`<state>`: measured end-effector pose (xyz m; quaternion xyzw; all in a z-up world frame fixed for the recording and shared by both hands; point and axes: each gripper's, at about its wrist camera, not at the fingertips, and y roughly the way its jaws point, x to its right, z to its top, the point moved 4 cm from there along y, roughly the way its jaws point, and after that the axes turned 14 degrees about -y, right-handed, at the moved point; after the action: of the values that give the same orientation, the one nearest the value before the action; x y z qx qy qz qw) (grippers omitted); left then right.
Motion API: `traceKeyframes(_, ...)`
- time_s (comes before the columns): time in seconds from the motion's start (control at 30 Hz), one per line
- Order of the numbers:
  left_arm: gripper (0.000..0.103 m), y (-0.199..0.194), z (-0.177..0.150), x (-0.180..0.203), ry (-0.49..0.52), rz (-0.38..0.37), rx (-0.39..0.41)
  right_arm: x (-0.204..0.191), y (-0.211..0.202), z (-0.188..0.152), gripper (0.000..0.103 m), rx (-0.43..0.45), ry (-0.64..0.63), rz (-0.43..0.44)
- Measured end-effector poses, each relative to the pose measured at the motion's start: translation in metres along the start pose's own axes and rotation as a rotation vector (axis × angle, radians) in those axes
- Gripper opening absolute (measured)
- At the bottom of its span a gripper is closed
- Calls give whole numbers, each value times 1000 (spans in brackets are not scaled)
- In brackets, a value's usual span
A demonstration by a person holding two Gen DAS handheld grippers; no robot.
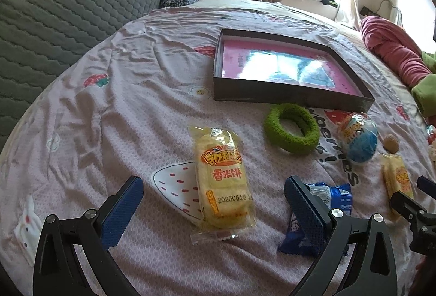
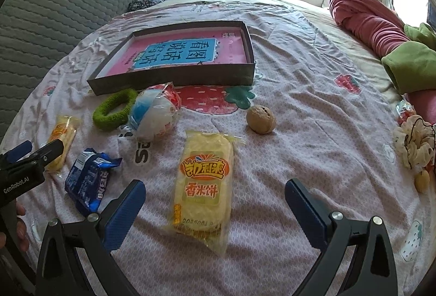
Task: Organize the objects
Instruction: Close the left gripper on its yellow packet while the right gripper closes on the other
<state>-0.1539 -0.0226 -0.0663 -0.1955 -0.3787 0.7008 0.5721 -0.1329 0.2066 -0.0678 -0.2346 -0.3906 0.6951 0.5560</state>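
Note:
On the strawberry-print bedsheet lie two yellow rice cracker packets. One packet [image 1: 222, 181] sits between the spread fingers of my left gripper [image 1: 214, 187], which is open and grips nothing. The other packet [image 2: 203, 187] lies between the fingers of my right gripper [image 2: 215, 189], also open. A blue cookie packet [image 1: 327, 203] rests beside the left gripper's right finger. Farther off are a green fuzzy ring [image 1: 291, 128], a blue-white wrapped egg [image 2: 154, 114] and a walnut [image 2: 261, 120]. Behind them stands a dark shallow box [image 2: 174, 77] with a pink book inside.
A cream scrunchie [image 2: 414, 143], a red-wrapped candy [image 2: 406, 110] and a small yellowish item [image 2: 422, 180] lie at the right edge. Rolled pink and green blankets [image 2: 365, 17] line the far right. A grey quilted headboard [image 1: 68, 1] rises on the left, and clothes are piled at the back.

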Motion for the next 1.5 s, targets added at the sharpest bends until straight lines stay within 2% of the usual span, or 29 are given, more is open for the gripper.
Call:
traceKeyframes(0.37, 103, 21, 8, -3, -15, 17, -13, -2, 12, 6, 103, -20, -3, -25)
traceKeyframes(0.8, 103, 34, 16, -4, -26, 2, -37, 4, 20, 5, 101, -41, 41, -1)
traceKeyframes(0.87, 103, 36, 16, -3, -21, 5, -45, 6, 21, 5, 98, -47, 50, 2)
traceKeyframes(0.93, 103, 40, 16, -2, -10, 21, -60, 8, 22, 5, 90, -56, 56, 6)
traceKeyframes(1.1, 103, 41, 17, -5, -19, 19, -64, 10, 25, 3, 84, -75, 60, 6)
traceKeyframes(1.27, 102, 41, 18, -7, -21, 26, -66, 7, 25, 3, 71, -75, 48, -3)
traceKeyframes(1.43, 89, 38, 17, -3, -3, 18, -68, 0, 23, 5, 55, -82, 19, 7)
traceKeyframes(1.5, 77, 37, 16, -1, 4, 6, -80, -2, 22, 5, 51, -83, 13, 11)
